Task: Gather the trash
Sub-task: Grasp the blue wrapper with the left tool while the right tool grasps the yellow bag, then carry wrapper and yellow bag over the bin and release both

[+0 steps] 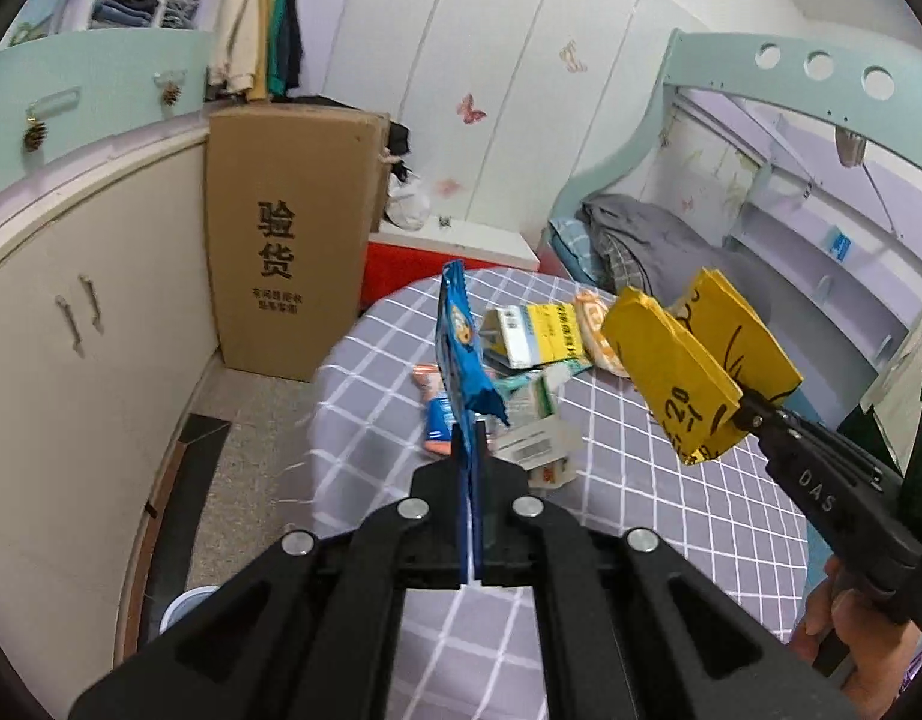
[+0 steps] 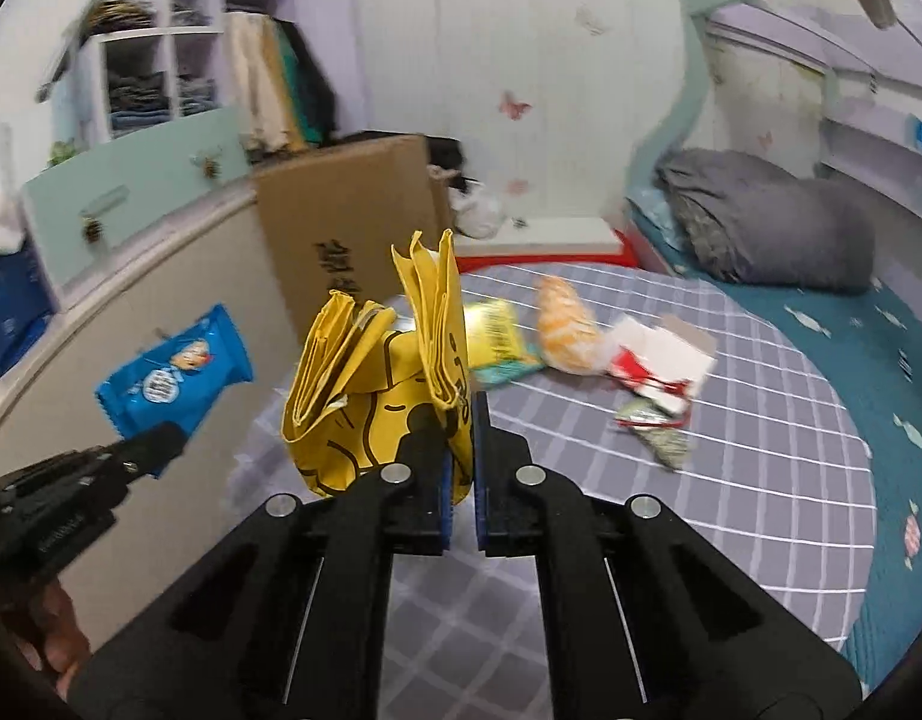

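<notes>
You are holding two items aloft above the checked tablecloth [image 1: 641, 468].

Left gripper [image 1: 474, 456]: clenched on a blue snack wrapper [image 1: 461, 348], glossy film, long axis running up and away from the jaws.

Right gripper [image 2: 461, 450]: clamped on a folded yellow paper bag [image 2: 371, 396], creased and stiff.

Remaining trash [image 1: 539, 336], cartons and crinkled packets, is lying far and below both; the left gripper looks nearer.

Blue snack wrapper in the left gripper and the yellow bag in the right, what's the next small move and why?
Probably spread the folded yellow bag open. The right gripper pinches it still creased shut, while the left gripper already holds the blue wrapper lifted off the table. I see no bin, so the bag looks like the likely container, though that is a guess.
</notes>
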Demonstrator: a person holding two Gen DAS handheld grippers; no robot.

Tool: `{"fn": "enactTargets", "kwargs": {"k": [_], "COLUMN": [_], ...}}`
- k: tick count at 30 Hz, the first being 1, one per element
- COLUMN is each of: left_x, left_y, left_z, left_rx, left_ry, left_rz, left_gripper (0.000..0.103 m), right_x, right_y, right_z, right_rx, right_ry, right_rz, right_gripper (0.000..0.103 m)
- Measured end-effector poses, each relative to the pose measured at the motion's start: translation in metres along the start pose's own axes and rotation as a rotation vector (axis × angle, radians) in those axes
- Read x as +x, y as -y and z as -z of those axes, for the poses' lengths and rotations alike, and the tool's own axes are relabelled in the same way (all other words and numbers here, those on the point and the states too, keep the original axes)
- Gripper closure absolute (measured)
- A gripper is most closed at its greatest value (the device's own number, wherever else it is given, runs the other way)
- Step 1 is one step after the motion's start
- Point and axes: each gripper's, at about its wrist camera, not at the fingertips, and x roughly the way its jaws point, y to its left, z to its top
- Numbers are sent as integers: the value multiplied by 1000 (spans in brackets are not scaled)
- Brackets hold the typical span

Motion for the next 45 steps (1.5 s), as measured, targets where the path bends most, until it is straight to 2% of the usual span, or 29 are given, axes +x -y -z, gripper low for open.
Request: {"fn": "enactTargets", "kwargs": {"k": [4,8,14,18,21,28,31,33,45], "left_x": [-27,-49,-60,-51,-42,-26,-18,-13,-19], "left_y": [-32,-74,-153,-199,-222,-245,-246,-250,-253], "left_z": [10,27,64,92,107,122,126,130,125], "left_rx": [-36,-75,-182,-244,-280,-299,-307,-309,-281], "left_ry": [19,17,-63,-135,-178,-224,-260,-280,-241], "left_rz": [-44,-112,-217,-269,-287,-302,-314,-336,-432], "left_gripper": [103,103,103,103,103,101,92,62,49], "right_x": [2,18,49,74,87,112,117,120,127], "right_y": [-50,-103,-179,-221,-239,-257,-255,-255,-261], "right_z": [5,21,57,87,105,125,128,128,138], "right_rx": [-42,-82,-151,-182,-203,-223,-219,-217,-235], "right_ry": [-20,-83,-207,-291,-331,-377,-385,-391,-422], "right_rz": [-98,-205,-316,-358,-354,-320,-305,-301,-309], "right_gripper": [98,98,98,98,98,98,98,98,98]}}
